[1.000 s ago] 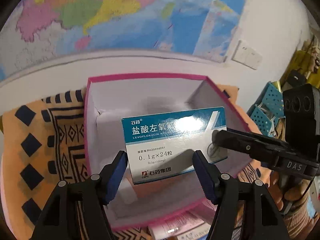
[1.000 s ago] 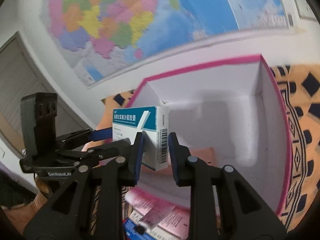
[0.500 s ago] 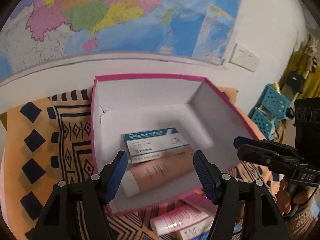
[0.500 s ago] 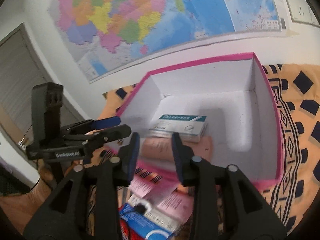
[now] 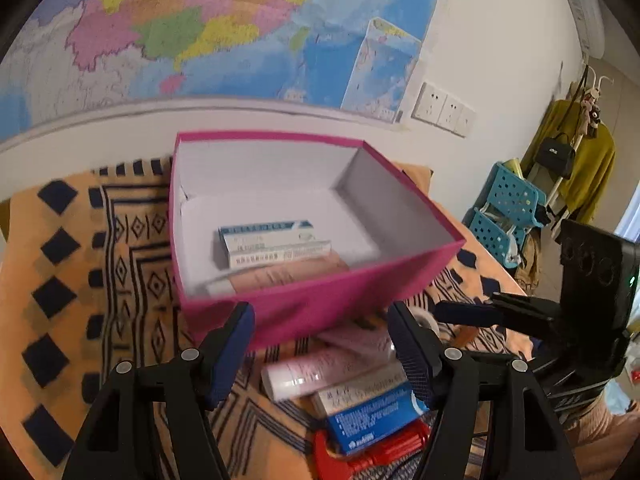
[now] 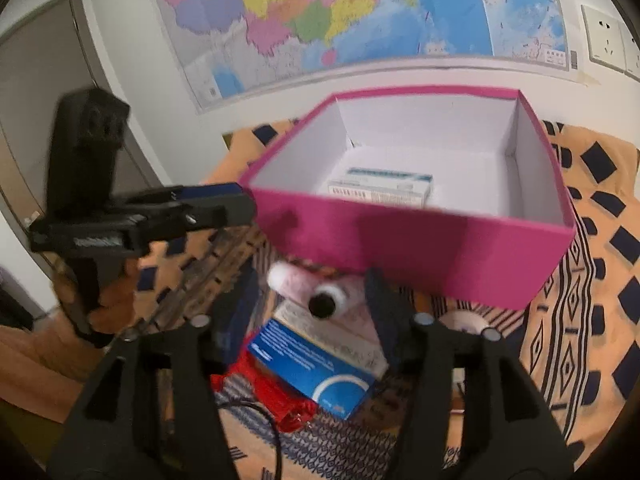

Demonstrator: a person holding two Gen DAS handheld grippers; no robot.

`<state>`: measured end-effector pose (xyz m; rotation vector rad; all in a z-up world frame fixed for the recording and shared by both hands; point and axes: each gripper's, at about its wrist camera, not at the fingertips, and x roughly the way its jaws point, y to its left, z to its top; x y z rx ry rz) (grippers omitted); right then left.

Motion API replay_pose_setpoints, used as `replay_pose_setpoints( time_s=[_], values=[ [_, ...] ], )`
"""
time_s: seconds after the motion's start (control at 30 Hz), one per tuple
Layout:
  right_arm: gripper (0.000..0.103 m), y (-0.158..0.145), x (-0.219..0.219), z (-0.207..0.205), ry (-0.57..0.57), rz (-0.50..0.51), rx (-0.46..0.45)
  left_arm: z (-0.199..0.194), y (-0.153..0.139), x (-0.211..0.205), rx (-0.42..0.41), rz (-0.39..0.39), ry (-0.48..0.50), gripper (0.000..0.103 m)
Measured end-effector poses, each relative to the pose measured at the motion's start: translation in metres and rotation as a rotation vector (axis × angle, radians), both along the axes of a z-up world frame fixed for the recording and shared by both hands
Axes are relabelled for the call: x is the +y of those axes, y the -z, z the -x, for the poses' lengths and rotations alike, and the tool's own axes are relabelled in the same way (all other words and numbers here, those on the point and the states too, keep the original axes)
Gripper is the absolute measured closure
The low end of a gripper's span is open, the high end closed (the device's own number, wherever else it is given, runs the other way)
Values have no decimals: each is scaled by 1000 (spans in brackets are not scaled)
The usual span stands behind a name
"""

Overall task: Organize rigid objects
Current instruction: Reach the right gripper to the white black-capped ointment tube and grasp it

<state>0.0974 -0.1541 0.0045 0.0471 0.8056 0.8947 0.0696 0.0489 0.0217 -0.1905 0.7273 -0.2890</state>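
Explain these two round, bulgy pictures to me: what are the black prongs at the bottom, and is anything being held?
No robot here: a person carries a hand-held two-finger clamp in each hand, each with a wide-angle camera looking along its fingers. One picture is from the left gripper, the other from the right gripper; each view also catches the other tool off to one side. Neither holds anything; the right one's jaws are opening, with nothing between them. On the patterned orange cloth stands a pink box, open on top, with a white and teal medicine carton lying on a tan tube inside. In front of the box lie a pink tube, a blue carton and something red.
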Motion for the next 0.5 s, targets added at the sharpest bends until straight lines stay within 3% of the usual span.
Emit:
replay_pose_setpoints(
  time_s=[0.2,0.4,0.5],
  values=[
    [46,25,10,-3,28,53,16,8,15,-7,37,12,18,33],
    [71,31,11,-7,32,40,36,10,28,-12,69,31,26,33],
    [74,31,8,-6,34,32,36,11,32,-14,80,37,33,33]
  ],
)
